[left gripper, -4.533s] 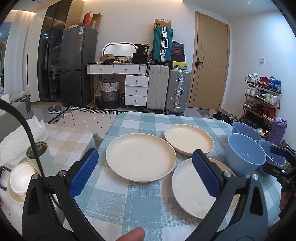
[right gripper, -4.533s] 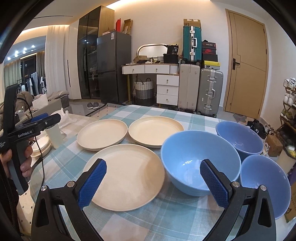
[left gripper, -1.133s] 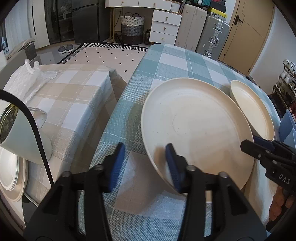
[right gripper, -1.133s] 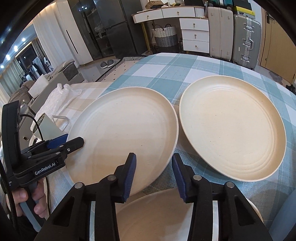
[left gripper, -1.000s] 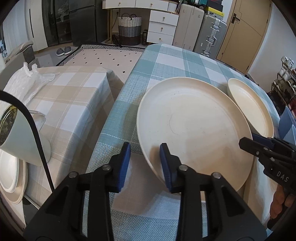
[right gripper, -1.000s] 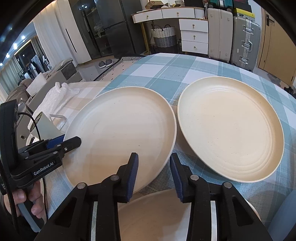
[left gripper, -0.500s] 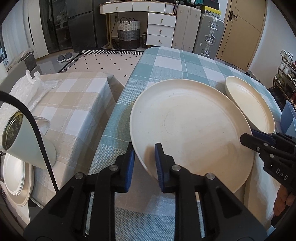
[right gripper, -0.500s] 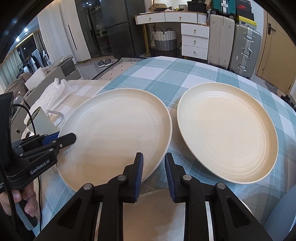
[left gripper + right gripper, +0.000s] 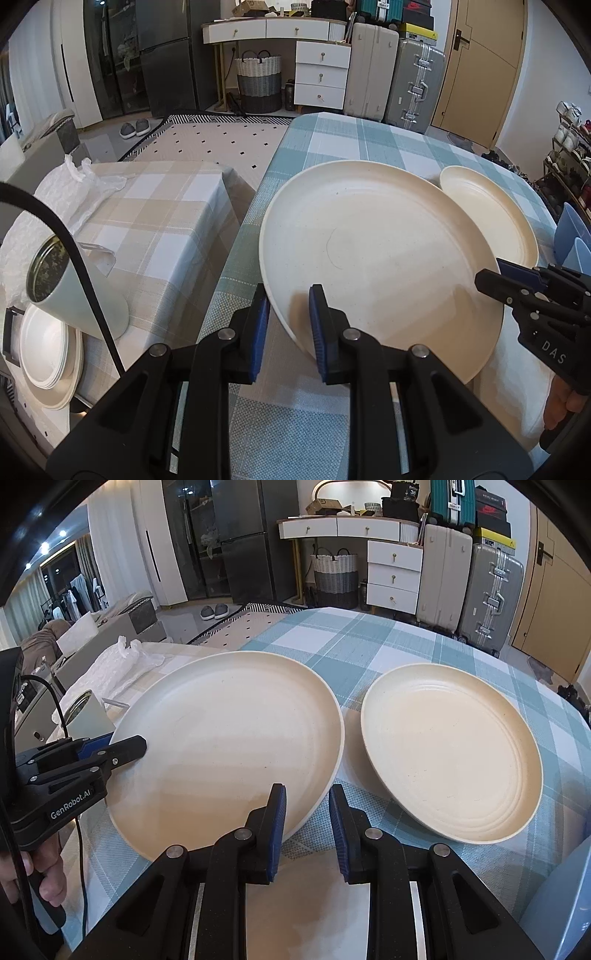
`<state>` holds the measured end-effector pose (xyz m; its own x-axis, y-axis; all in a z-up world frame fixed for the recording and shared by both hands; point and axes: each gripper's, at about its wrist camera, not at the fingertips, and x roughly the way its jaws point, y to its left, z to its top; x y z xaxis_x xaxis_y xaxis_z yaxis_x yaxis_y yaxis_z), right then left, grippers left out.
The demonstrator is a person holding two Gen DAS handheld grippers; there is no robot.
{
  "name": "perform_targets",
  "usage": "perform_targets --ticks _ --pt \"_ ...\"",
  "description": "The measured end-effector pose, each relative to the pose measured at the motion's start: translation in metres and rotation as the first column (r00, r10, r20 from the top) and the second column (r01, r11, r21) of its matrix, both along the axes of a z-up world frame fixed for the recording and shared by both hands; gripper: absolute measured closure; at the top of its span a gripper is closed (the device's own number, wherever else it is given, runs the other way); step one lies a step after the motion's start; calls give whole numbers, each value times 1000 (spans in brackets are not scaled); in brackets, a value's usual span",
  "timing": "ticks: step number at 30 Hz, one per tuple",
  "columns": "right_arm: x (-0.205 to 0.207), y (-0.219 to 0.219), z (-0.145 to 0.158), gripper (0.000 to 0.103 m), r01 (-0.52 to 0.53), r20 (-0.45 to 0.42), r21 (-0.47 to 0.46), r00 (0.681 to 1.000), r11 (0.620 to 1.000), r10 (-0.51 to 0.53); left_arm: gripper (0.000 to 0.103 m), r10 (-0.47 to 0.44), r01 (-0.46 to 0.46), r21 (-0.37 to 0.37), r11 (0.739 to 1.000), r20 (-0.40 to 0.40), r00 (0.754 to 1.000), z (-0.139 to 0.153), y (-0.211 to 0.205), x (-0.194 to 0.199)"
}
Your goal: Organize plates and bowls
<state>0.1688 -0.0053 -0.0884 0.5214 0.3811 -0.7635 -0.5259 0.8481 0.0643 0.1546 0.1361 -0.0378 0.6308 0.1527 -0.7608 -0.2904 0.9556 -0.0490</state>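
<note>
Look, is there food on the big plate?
No, the plate that both claws pinch by the rim is bare cream all over, with nothing lying on it.

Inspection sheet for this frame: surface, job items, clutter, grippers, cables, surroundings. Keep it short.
Surface: teal checked tablecloth; beige checked side table beside it.
Job's things: large cream plate tilted, rim gripped on two sides; second cream plate flat beside it; third plate partly hidden below; blue bowls at the edge.
Clutter: white mug, plastic wrap, stacked white dishes.
Grippers: left hand-held gripper and right hand-held gripper each clamp the tilted plate's rim.
Cables: black cable.
Surroundings: suitcases, drawers, basket.
</note>
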Motion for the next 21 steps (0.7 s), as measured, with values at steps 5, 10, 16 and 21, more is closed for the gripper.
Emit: perform_targets --ticks 5,10,16,21 --pt "-8 -6 10 79 8 18 14 1000 1000 -8 84 -8 8 9 1000 26 1000 14 -6 -10" --pt "-18 -15 19 79 15 38 22 999 1000 -15 84 -23 22 19 1000 48 999 28 -17 -21" --pt "-32 -28 34 79 35 63 33 997 999 -37 84 -51 48 32 998 73 996 45 -35 -35" --pt "-49 -40 47 79 56 89 40 994 998 -59 84 -75 72 34 997 90 993 57 -51 -49"
